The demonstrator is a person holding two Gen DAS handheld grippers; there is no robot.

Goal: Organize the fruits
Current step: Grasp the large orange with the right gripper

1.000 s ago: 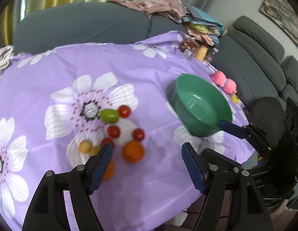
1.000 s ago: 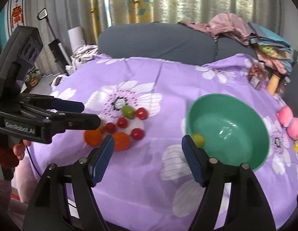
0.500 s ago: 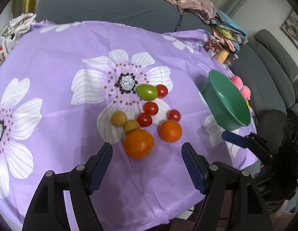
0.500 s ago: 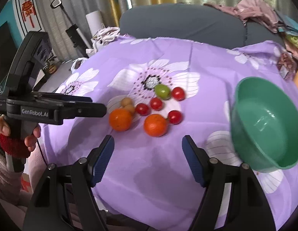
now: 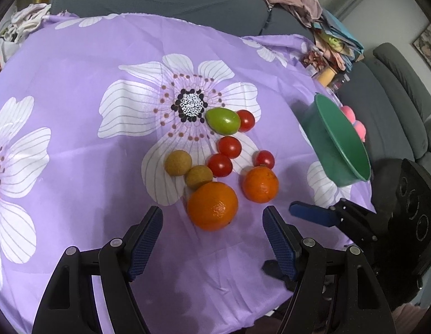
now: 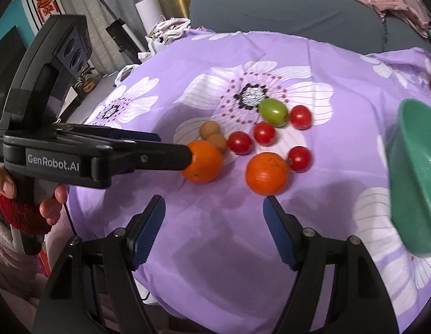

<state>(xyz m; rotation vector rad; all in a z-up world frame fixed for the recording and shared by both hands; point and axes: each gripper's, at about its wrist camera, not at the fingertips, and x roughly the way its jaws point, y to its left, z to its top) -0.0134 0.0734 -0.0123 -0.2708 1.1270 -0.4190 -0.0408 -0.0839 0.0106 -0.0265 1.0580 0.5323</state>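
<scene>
The purple flower-printed tablecloth (image 5: 76,83) is loose fabric draped over the edge, so a fingertip that drags on it could wrinkle it and set every round fruit rolling. The green plastic bowl (image 5: 340,144), presumably where the fruit should go, sits near the right edge, well apart from the pile; a knock from an arm swinging past could push it off. The left gripper (image 5: 212,239) hangs wide and empty just short of the larger orange (image 5: 212,206), which touches a tan longan (image 5: 199,176); closing off-centre could squirt the orange out and scatter its neighbours. The right gripper (image 6: 214,229) is likewise wide, holding nothing, in front of the smaller orange (image 6: 267,173), which touches a red cherry tomato (image 6: 299,158) that a finger might crush or flick away. Both claws are converging on one tight cluster and could collide. The green oval fruit (image 5: 223,120) and other tomatoes lie beyond, untouched
</scene>
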